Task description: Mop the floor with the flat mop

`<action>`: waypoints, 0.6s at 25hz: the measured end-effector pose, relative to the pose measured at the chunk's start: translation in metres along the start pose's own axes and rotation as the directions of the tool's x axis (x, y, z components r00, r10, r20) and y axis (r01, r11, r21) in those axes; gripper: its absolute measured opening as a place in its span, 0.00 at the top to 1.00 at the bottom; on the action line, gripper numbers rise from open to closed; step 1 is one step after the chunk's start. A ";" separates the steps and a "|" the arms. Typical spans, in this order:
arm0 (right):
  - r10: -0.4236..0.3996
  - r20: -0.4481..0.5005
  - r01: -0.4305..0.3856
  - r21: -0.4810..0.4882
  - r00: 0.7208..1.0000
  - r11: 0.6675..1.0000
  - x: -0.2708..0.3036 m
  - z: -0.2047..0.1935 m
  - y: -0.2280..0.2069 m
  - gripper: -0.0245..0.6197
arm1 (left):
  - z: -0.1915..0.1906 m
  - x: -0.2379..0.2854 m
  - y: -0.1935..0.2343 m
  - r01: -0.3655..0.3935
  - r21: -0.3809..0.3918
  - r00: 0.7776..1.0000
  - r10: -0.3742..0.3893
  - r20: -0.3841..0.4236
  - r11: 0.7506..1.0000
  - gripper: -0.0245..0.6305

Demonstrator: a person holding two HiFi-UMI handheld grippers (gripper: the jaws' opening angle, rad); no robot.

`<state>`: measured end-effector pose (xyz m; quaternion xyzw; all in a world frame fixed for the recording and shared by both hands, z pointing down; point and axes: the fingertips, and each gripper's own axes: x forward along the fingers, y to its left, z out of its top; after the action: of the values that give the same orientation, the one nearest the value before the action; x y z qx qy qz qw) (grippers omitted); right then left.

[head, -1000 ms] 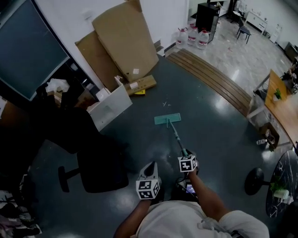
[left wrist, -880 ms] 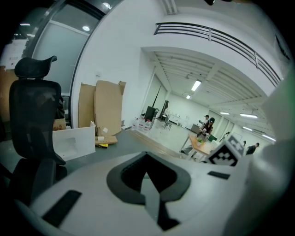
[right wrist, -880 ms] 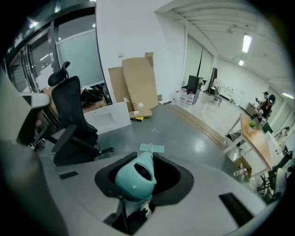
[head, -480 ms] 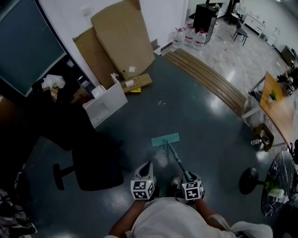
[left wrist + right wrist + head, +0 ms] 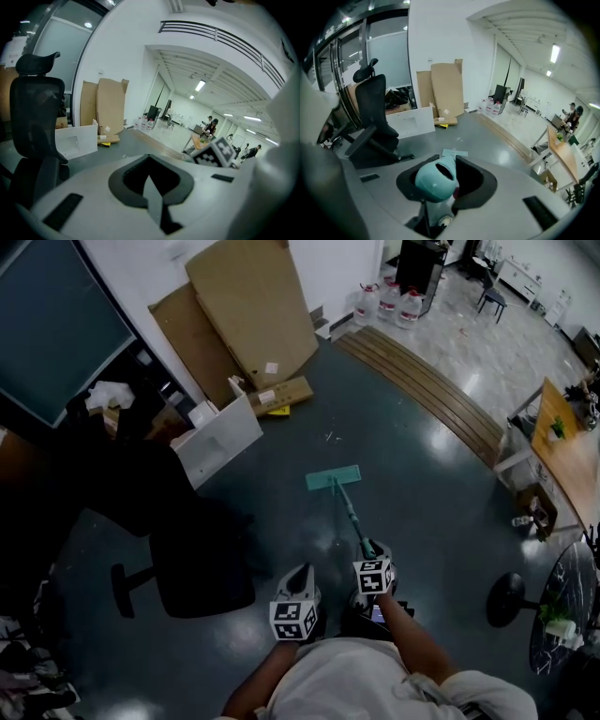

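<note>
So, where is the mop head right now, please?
In the head view's centre, the mop head lies on the floor, ahead of the right gripper.

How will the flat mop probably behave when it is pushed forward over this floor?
The flat mop probably glides easily, since its thin head lies flat on the glossy floor. It seems light: the right tool alone grips its slim handle.
</note>
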<state>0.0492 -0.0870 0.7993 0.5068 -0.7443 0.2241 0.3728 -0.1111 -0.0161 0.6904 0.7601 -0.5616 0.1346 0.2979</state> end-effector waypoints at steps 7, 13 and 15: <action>-0.046 -0.044 0.045 -0.005 0.998 0.999 0.123 0.066 -0.017 0.79 | -0.010 -0.005 0.013 -0.035 -0.011 0.999 0.035 -0.020 0.999 0.95; -0.046 -0.065 0.046 0.006 0.997 0.999 0.110 0.062 -0.011 0.79 | -0.008 -0.023 0.028 -0.055 -0.030 0.998 0.055 -0.007 0.998 0.95; -0.034 -0.078 0.034 -0.006 0.996 0.999 0.081 0.044 -0.005 0.79 | -0.008 -0.026 0.029 -0.049 -0.043 0.999 0.049 -0.005 0.998 0.95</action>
<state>0.0224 -0.1671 0.8351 0.5094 -0.7209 0.2356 0.4066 -0.1458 0.0035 0.6916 0.7393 -0.5822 0.1310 0.3120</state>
